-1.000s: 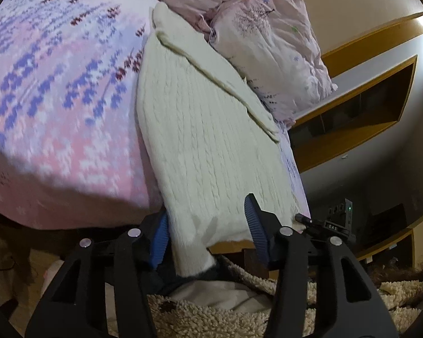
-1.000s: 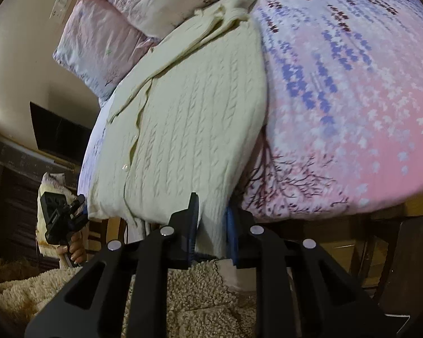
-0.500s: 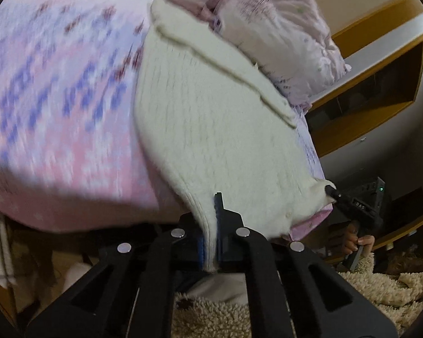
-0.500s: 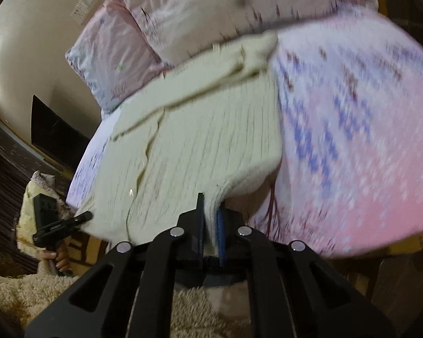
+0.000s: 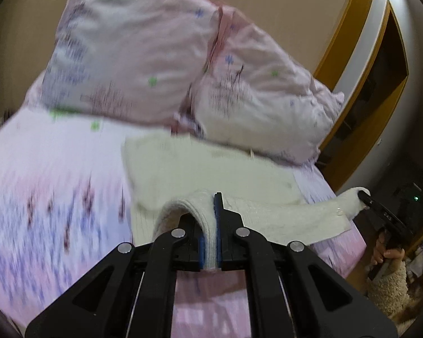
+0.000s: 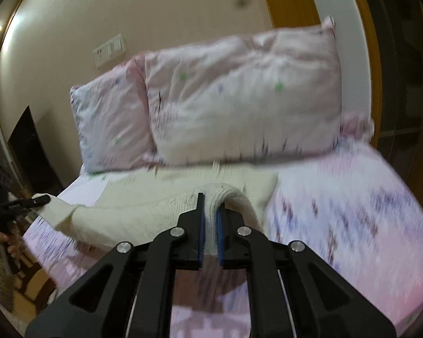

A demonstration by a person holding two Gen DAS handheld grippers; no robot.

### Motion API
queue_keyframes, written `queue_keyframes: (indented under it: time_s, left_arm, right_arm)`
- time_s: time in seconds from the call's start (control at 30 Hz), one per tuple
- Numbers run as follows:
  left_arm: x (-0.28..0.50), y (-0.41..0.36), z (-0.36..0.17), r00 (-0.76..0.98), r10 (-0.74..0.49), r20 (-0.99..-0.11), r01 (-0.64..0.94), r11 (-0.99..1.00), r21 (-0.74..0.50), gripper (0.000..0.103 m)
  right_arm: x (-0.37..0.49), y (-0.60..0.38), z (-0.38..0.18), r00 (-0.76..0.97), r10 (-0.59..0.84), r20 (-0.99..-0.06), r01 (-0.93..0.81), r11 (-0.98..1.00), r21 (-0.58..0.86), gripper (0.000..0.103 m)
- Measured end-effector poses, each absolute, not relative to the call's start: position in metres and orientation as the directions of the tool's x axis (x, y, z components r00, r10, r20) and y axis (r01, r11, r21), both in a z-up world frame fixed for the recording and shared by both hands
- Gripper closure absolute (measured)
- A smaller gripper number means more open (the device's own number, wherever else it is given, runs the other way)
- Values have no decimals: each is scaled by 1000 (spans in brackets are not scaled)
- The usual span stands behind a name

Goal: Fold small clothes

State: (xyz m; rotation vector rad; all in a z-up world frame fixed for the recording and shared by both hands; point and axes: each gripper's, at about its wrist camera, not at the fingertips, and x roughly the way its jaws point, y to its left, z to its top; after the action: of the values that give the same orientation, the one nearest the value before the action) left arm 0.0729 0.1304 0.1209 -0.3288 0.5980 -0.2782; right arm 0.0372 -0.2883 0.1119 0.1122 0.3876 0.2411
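The bed (image 5: 56, 191), with its pink sheet printed in purple flowers, fills most of both views and is your landmark. At its head lean 2 plump pink floral pillows (image 6: 239, 107), just beyond the garment.

The cream cable-knit cardigan (image 5: 211, 169) lies across the bed's pillow end, its upper part flat on the sheet and its hem raised clear of the bed between your 2 tools. Judge it soft, limp and fairly light: it will sag wherever you do not support it, and the loose knit can stretch if you pull the corners apart. The hem corners look like the right hold, so keep both level as you carry them toward the pillows.

Your left gripper (image 5: 210, 242) is clamped tight on 1 hem corner, the knit squeezed between its blue pads (image 5: 201, 249). Your right gripper (image 6: 210, 233) is likewise pinched on the other corner, cream fabric filling the narrow gap. In the left wrist view the right tool shows at the bed's right edge, a hand on its handle and cardigan cloth at its tip.
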Motion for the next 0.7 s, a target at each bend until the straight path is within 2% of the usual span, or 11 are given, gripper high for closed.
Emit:
queue_keyframes:
  time_s: [0.2, 0.33, 0.47, 0.6, 0.7]
  left_arm:
    - [128, 132, 147, 839, -314, -445, 158, 922, -353, 98]
    - [172, 131, 139, 847, -299, -439, 135, 920, -367, 98]
    - [222, 139, 103, 823, -294, -486, 69, 902, -427, 98]
    - [261, 149, 55, 769, -322, -552, -15, 854, -519, 98]
    - [278, 157, 31, 742, -343, -576, -61, 822, -567, 98]
  right_arm:
    - [88, -280, 136, 940, 198, -278, -163, 976, 144, 96]
    - [136, -275, 133, 942, 175, -286, -125, 975, 184, 96]
    - [192, -276, 105, 911, 152, -383, -63, 970, 235, 96]
    - [256, -287, 63, 824, 160, -544, 28, 947, 320, 96]
    - [283, -294, 41, 777, 174, -605, 79, 927, 367, 96]
